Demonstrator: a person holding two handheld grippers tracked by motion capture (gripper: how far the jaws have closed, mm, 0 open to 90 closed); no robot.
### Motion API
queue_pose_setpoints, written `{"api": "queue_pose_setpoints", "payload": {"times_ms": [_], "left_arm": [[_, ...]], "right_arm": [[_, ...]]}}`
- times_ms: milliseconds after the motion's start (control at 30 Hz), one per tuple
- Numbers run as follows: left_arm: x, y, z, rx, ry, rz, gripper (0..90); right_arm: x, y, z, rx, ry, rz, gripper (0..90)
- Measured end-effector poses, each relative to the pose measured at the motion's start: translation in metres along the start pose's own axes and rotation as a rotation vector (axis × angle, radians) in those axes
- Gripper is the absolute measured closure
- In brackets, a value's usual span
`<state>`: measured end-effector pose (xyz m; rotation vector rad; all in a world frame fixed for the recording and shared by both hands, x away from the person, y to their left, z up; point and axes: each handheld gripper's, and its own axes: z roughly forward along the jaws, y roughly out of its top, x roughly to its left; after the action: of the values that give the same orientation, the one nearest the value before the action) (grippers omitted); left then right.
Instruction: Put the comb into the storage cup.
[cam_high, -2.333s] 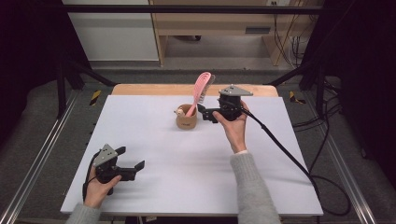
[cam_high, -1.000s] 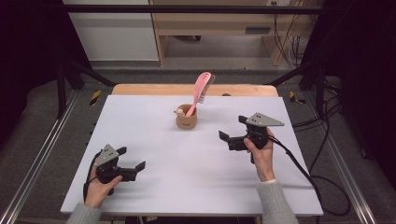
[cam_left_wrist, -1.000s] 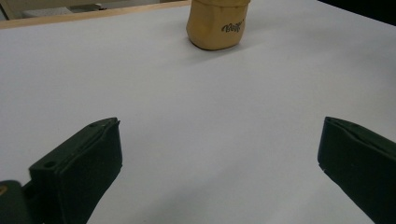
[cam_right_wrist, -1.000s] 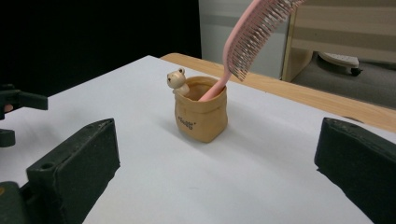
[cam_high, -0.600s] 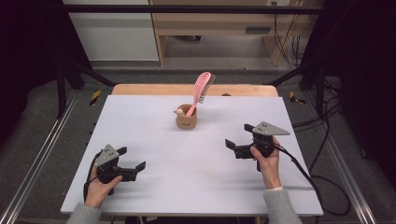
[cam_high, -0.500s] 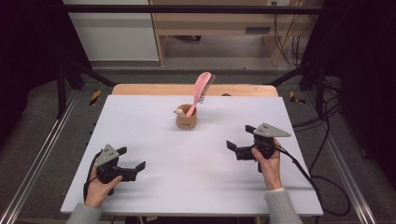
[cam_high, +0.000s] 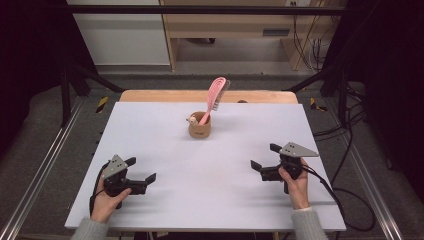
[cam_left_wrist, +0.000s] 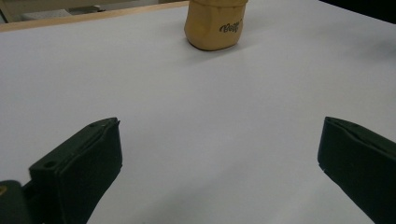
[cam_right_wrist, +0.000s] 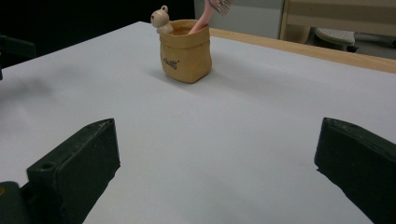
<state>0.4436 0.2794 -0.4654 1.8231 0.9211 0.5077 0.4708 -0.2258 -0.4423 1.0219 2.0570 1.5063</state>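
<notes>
White desk (cam_high: 150, 130): brush (cam_high: 216, 95) is seen set in cup (cam_high: 199, 131) near far edge; left hand-held gripper (cam_high: 141, 169) and right hand-held gripper (cam_high: 265, 157) are held released, empty; task is judged done.

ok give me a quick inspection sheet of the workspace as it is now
surface: white tabletop, bare apart from the holder; wooden edge at the far side.
job's things: pink comb stands tilted in a tan bag-shaped holder with a small bear figure on its rim.
clutter: nothing seen.
grippers: left gripper and right gripper both open, holding nothing, low near the front corners.
cables: black cable trails from the right gripper off the table.
surroundings: wooden furniture and floor cables behind.
</notes>
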Motion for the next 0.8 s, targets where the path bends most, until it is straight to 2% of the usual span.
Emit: {"api": "queue_pose_setpoints", "payload": {"times_ms": [267,667,800], "left_arm": [[0.000,-0.001,0.001,0.004,-0.003,0.006,0.0],[-0.001,-0.001,0.002,0.003,-0.003,0.012,0.0],[-0.001,-0.001,0.003,0.007,-0.005,0.012,0.0]], "right_arm": [[-0.006,-0.016,-0.007,0.007,-0.002,-0.015,0.4],[-0.018,-0.034,-0.012,0.040,-0.008,0.003,0.4],[-0.021,-0.036,-0.015,0.031,-0.013,0.013,0.4]]}}
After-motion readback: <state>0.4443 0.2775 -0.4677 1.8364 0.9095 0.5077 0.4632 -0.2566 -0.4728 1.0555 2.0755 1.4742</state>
